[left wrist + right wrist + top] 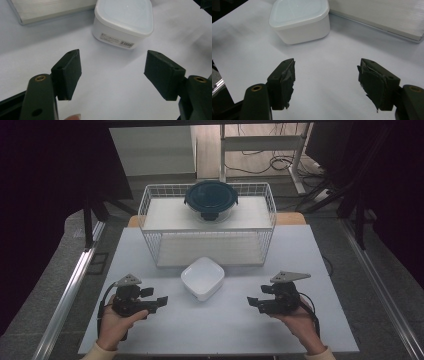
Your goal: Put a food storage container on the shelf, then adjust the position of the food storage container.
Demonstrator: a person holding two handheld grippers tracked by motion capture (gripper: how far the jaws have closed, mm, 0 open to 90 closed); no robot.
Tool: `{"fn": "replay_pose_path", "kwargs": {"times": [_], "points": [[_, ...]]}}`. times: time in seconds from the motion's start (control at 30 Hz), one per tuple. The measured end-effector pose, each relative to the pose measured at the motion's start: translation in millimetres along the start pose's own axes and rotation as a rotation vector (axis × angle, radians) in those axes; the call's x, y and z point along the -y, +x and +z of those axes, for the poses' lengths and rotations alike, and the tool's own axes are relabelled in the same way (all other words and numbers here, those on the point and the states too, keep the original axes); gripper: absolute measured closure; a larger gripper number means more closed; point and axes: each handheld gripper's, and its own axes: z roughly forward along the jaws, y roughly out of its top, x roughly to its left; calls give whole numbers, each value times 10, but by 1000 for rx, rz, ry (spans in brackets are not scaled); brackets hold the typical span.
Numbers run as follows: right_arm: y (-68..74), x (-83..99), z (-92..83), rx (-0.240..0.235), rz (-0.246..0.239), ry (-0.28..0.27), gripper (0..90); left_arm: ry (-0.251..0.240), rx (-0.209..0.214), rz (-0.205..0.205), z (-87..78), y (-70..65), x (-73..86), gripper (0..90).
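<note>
You held the left gripper (161, 301) low over the white table (300, 250), its jaws spread wide with nothing between them, and the right gripper (253, 302) matched it on the other side, jaws likewise parted and empty. Between the two, a little farther from you, sat the white square container (202, 278), resting on the tabletop with its translucent lid on and turned corner-on to you. Neither gripper touched it; bare table lay between each pair of pads and the box.

Just behind the container stood the white wire basket (150, 210), with its front side near the box but apart from it. A pale board formed an upper shelf inside the basket, and on that shelf sat a round glass container with a dark blue lid (211, 199), well apart from your grippers. Nothing lay in the open stretch from either gripper to the white box. Beyond the table, cables (260, 165) trailed across the floor near a metal frame.

In the left gripper view, the white container (123, 21) carried a small label on its side wall with a barcode at one end; the printed text was too small to read. The right gripper's pads (287, 82) looked torn and ragged at their edges.
</note>
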Motion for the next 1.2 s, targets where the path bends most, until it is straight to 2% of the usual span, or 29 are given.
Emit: {"fn": "replay_pose_path", "kwargs": {"times": [0.23,0.33,0.57,0.73,0.9,1.1,1.2], "points": [[-31,-35,46,-4,4,6,292,-2,-23,-24,-19,52,45,294],[-25,-27,54,-11,2,13,292,-6,-27,-17,-10,40,19,294],[-9,-20,19,-17,5,9,293,-12,-40,1,77,41,-154,318],[-7,1,33,-16,12,26,290,-6,-56,10,180,83,-320,376],[-33,22,11,1,26,28,289,16,-81,17,287,138,-481,489],[-49,42,-22,13,39,26,289,64,-91,6,454,247,-623,761],[-52,51,-10,13,42,35,289,82,-88,-2,562,299,-694,862]]}}
